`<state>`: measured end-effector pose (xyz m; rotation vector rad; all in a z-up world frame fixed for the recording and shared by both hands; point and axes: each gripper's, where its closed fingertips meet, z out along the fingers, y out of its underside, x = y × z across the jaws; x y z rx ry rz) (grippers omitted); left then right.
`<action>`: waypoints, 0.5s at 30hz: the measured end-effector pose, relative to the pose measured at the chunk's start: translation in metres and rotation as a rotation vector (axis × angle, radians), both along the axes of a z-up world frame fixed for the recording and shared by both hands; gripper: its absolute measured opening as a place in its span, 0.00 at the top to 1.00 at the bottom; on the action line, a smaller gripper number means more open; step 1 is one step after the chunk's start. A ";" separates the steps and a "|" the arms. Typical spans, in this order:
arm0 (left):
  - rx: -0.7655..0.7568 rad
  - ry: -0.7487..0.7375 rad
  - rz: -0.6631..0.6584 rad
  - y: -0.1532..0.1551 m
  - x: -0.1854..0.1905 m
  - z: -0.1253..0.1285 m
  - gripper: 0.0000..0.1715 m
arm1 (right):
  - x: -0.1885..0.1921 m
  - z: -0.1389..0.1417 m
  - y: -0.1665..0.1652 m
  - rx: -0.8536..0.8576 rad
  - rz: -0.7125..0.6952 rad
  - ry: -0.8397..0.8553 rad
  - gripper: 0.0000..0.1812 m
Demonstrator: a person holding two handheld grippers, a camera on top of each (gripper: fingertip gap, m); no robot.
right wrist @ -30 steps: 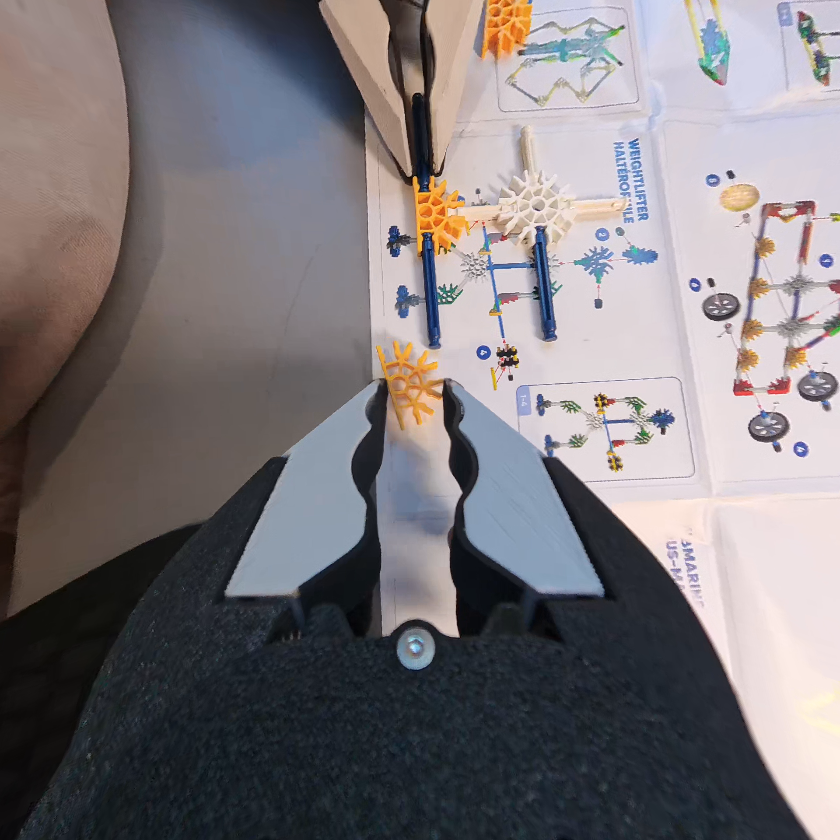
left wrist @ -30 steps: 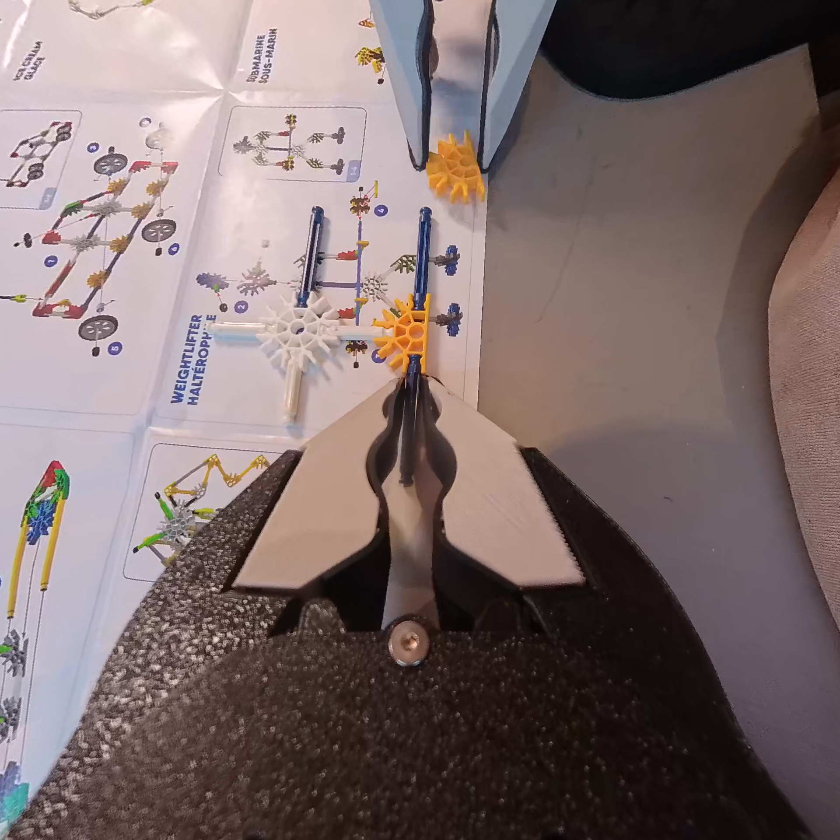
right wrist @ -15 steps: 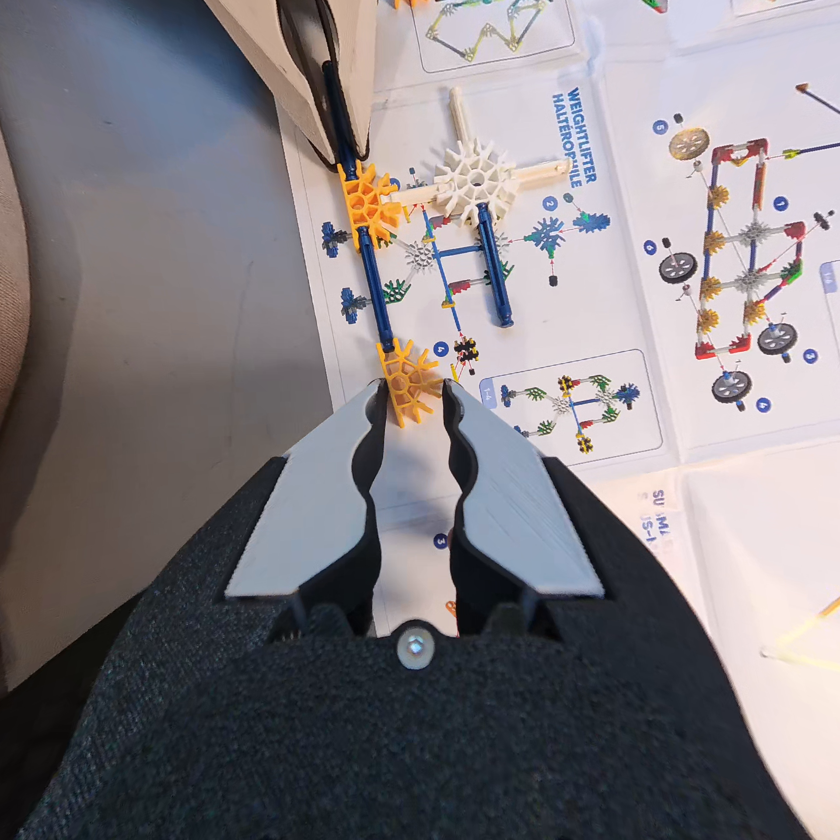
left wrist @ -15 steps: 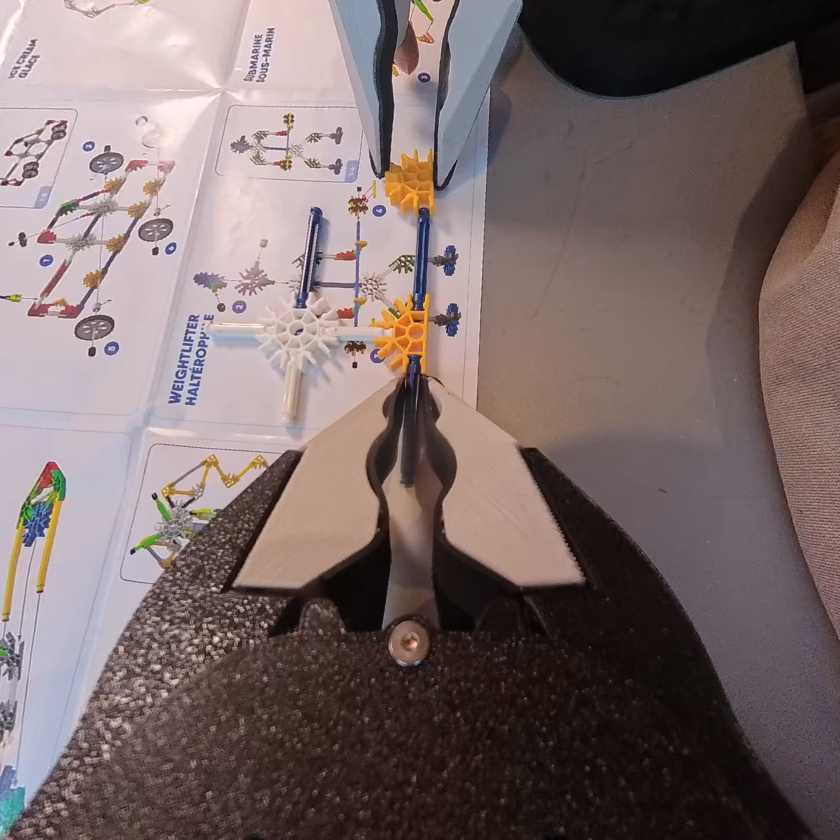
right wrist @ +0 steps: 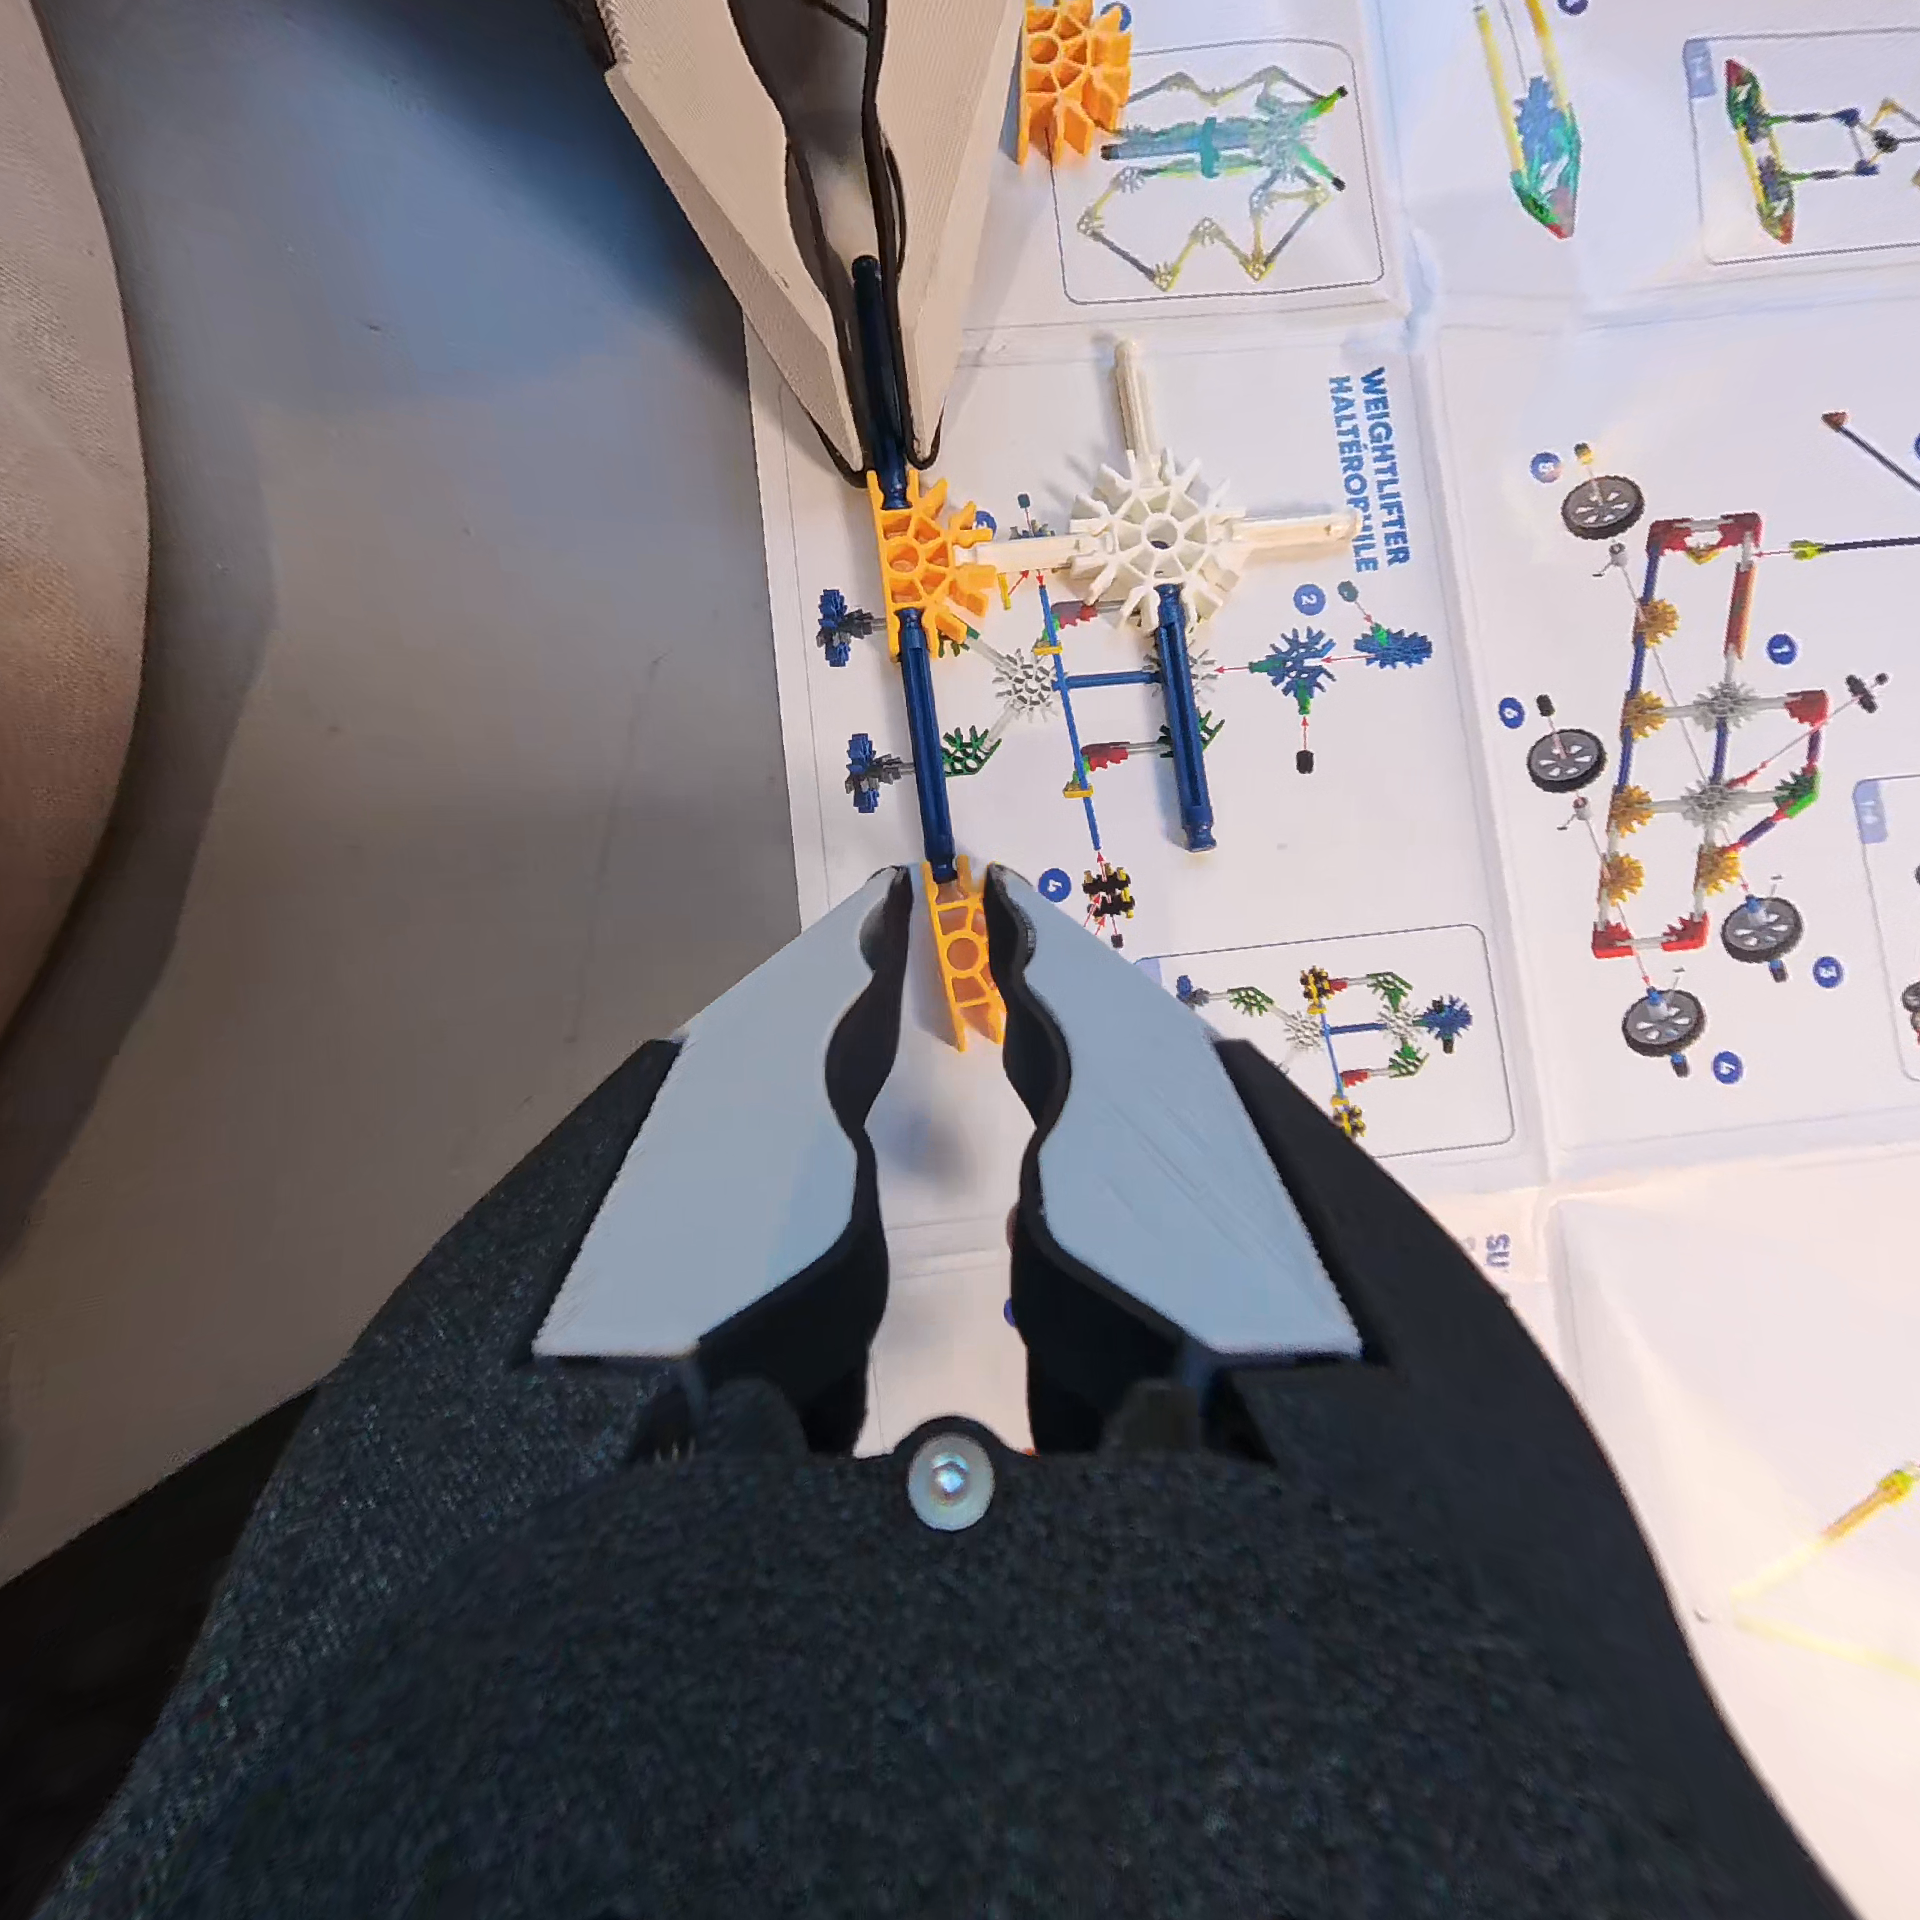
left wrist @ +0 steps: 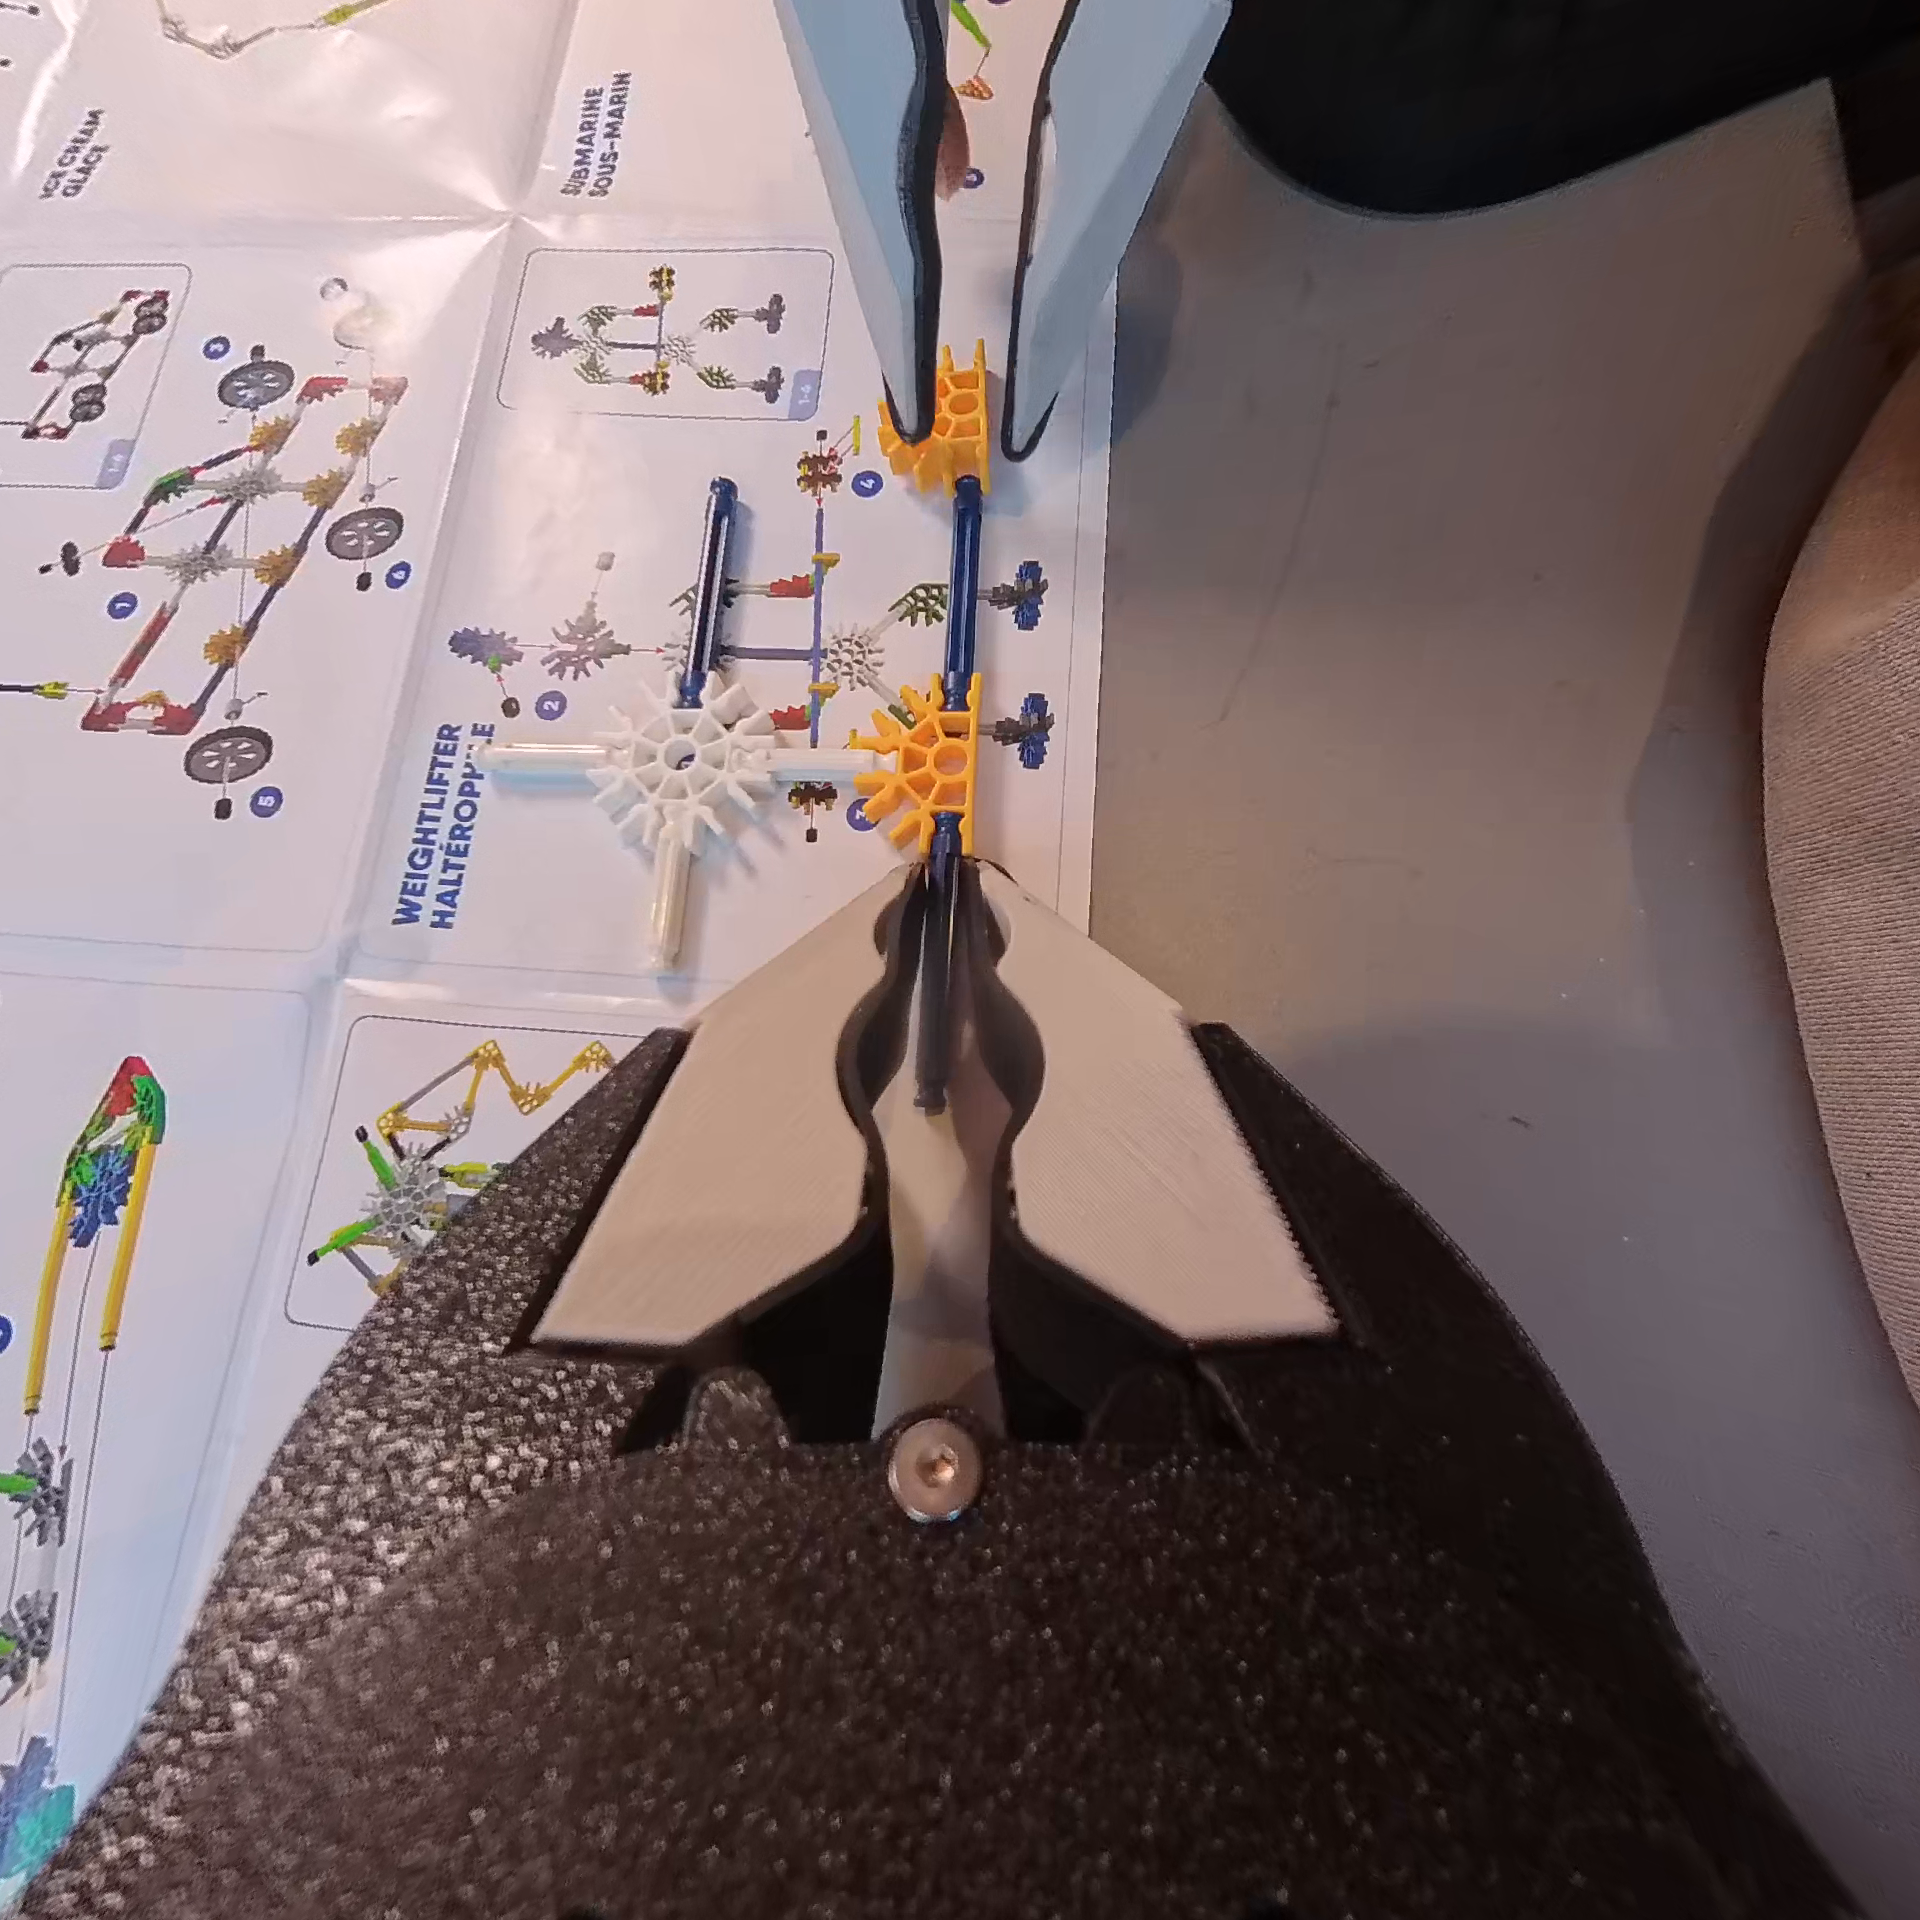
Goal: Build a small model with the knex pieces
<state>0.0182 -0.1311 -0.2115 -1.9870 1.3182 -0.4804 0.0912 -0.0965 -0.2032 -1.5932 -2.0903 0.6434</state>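
My left gripper (left wrist: 940, 878) is shut on a short dark blue rod (left wrist: 935, 997). That rod plugs into a yellow connector (left wrist: 930, 764) lying on the instruction sheet (left wrist: 312, 883). A second blue rod (left wrist: 964, 582) runs from this connector to another yellow connector (left wrist: 951, 421). My right gripper (right wrist: 940, 883) is shut on that second connector (right wrist: 961, 961), held edge-on against the rod's end (right wrist: 940, 862). A white snowflake connector (left wrist: 681, 753) with white rods and a third blue rod (left wrist: 715, 582) joins the first yellow connector. The left gripper also shows in the right wrist view (right wrist: 883, 457).
The grey tabletop (left wrist: 1403, 727) borders the sheet's edge. A beige cushion (left wrist: 1849, 831) lies beyond it. A loose yellow connector (right wrist: 1070, 83) sits on the sheet behind the left gripper. A thin yellow rod (right wrist: 1860, 1527) lies at the sheet's near right. Tip to tip, the grippers are about 9 cm apart.
My right gripper carried its yellow connector across to the free end of the long blue rod and turned it edge-on. My left gripper held still on its rod.
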 end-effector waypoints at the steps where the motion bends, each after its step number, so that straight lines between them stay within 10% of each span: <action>1: 0.001 0.001 0.000 0.000 0.000 0.000 0.97 | 0.000 -0.001 0.000 0.007 0.002 -0.005 0.93; 15: 0.002 0.001 0.000 0.000 0.000 0.000 0.97 | -0.006 0.000 -0.003 -0.004 0.012 0.013 0.94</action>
